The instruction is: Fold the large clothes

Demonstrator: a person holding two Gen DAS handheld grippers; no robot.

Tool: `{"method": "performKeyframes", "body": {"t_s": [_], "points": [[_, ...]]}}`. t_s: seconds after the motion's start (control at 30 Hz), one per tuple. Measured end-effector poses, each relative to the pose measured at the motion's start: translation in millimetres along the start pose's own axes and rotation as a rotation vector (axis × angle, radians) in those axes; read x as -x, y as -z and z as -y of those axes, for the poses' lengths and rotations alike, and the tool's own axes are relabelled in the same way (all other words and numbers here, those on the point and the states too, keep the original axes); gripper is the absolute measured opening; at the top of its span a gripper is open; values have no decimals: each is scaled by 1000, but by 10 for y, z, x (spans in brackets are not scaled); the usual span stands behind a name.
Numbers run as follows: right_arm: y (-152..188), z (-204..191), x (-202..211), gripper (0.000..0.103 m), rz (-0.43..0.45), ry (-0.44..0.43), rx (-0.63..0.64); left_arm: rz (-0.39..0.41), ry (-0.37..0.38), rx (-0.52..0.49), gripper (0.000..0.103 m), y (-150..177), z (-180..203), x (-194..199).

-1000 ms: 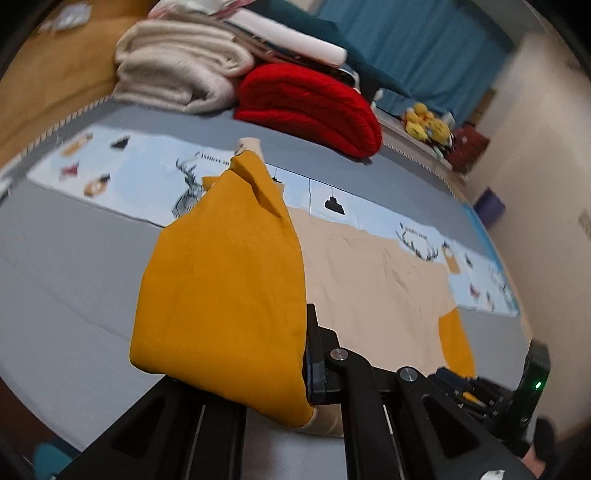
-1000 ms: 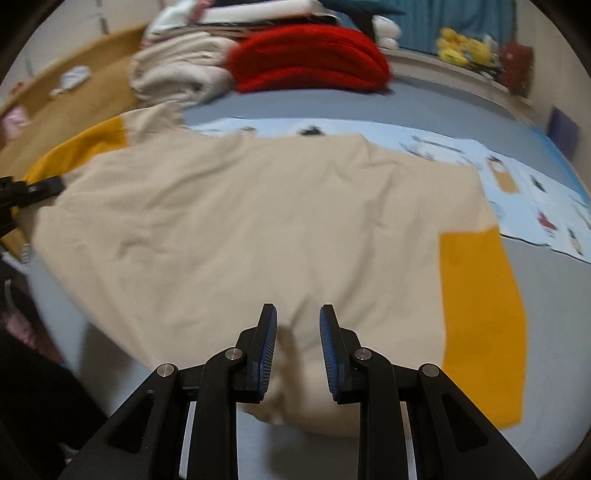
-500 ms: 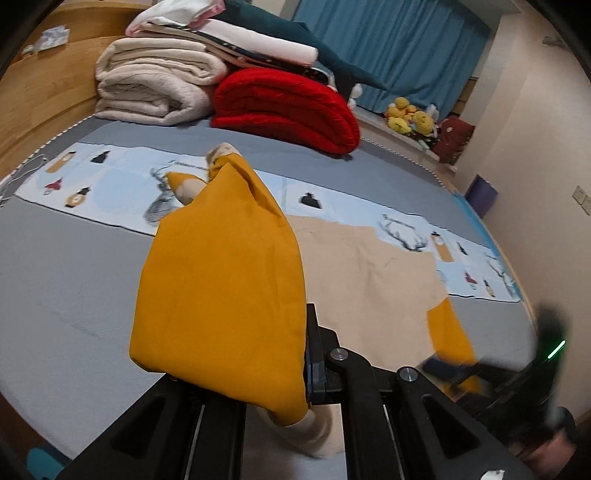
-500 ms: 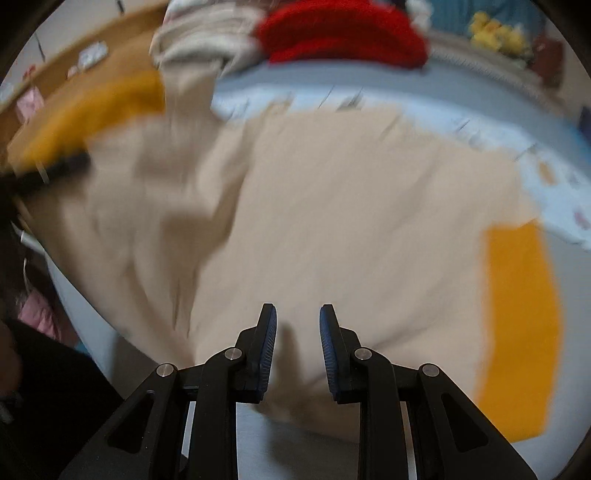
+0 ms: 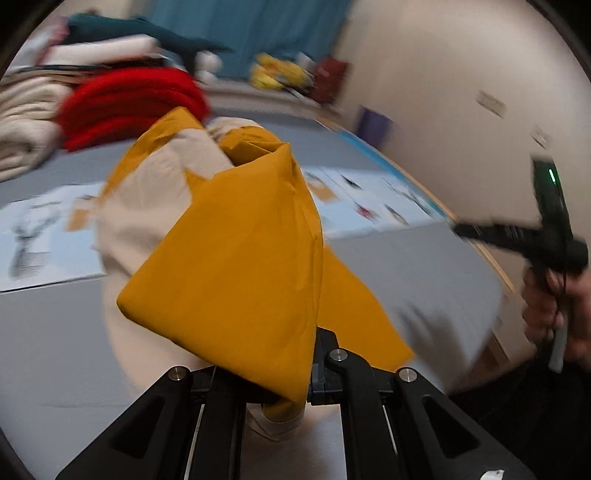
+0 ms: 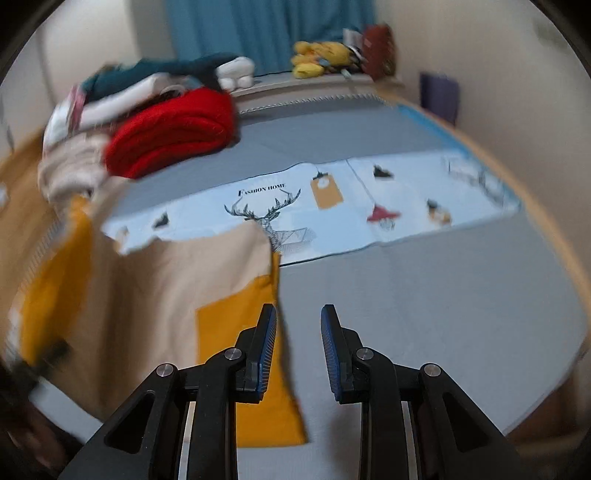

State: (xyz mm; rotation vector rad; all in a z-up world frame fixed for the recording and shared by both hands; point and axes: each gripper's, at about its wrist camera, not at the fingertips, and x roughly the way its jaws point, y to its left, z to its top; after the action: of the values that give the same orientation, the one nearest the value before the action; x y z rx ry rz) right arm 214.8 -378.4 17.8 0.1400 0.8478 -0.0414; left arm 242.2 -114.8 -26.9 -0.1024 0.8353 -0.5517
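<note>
Where the grey bed (image 6: 424, 295) spreads, a beige-and-mustard garment (image 5: 236, 258) hangs bunched above it; folded red blanket (image 6: 173, 133) at far side; left tool (image 5: 291, 384) clamps mustard cloth; right tool (image 6: 298, 347) parted, gripping nothing, garment edge beside it.

The garment (image 5: 229, 258) was mustard and beige; behind it lay a red blanket (image 6: 173, 133), a pale-blue deer-printed runner (image 6: 332, 206) and teal curtains (image 6: 258, 29).
</note>
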Motion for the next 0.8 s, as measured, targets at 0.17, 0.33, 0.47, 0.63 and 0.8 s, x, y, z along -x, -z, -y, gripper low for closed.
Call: {"method": "performKeyframes", "body": {"t_s": [0.17, 0.33, 0.47, 0.63, 0.8], "points": [[71, 8, -81, 27, -59, -64, 6, -247, 119, -73, 14, 173, 238, -480], [136, -36, -262, 44, -153, -215, -55, -277, 222, 56, 48, 108, 38, -386], [230, -158, -534, 53, -228, -292, -107, -223, 334, 179, 51, 30, -210, -146], [341, -406, -862, 55, -358, -399, -165, -147, 232, 283, 51, 26, -534, 65], [427, -714, -1140, 55, -470, -446, -134, -153, 102, 321, 51, 90, -787, 141]]}}
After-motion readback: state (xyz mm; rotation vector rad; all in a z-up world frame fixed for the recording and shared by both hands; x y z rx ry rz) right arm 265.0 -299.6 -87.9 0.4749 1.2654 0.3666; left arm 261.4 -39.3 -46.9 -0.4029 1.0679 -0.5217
